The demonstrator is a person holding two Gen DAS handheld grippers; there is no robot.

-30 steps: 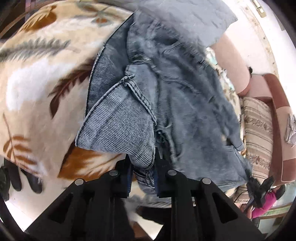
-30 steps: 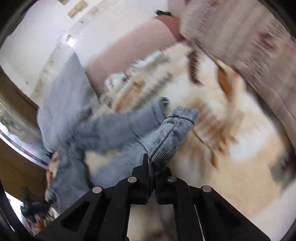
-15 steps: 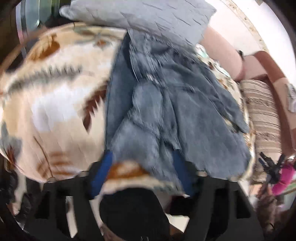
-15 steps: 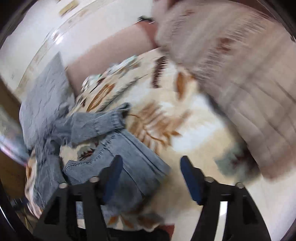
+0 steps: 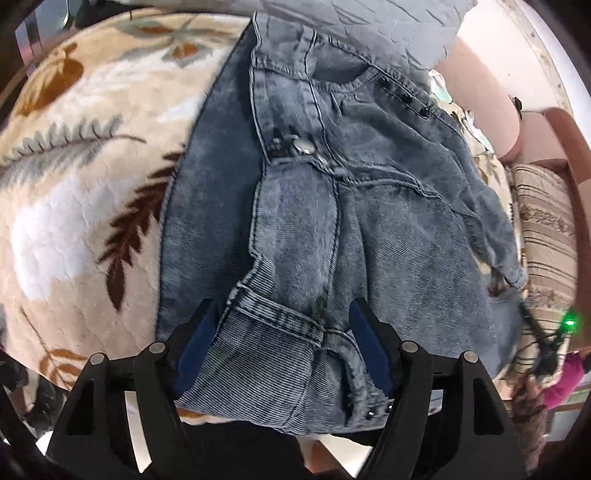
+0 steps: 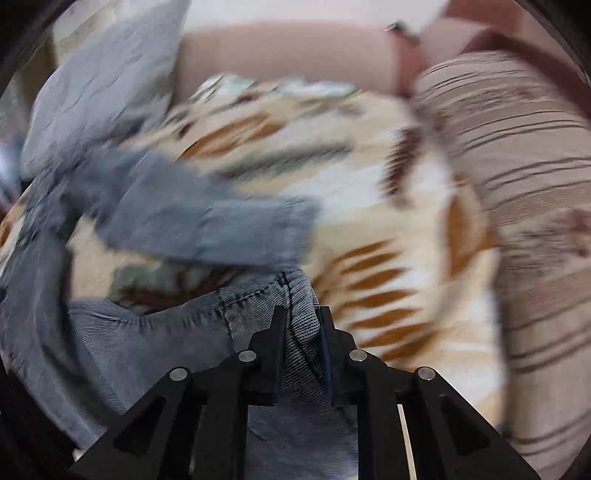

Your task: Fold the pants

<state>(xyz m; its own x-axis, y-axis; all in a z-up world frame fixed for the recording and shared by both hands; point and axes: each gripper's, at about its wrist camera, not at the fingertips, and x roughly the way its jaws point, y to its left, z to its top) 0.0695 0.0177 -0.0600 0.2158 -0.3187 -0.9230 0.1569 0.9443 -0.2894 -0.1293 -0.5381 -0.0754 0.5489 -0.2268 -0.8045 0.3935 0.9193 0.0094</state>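
Jeans (image 5: 332, 206) spread on leaf-print blanket (image 5: 74, 192), waistband w/ metal button (image 5: 303, 147) toward grey pillow (image 5: 369, 22) at far end. One hemmed leg end doubled back over the rest, lying near edge. L gripper (image 5: 284, 332) spread wide, blue pads (image 5: 195, 343) either side of that leg end, not pinching. R gripper (image 6: 301, 332) nearly closed, clamped on denim hem; view blurred. Other leg (image 6: 207, 229) stretched across blanket beyond. Striped cushion (image 6: 517, 184) at right, pink sofa back (image 6: 288, 55) behind.
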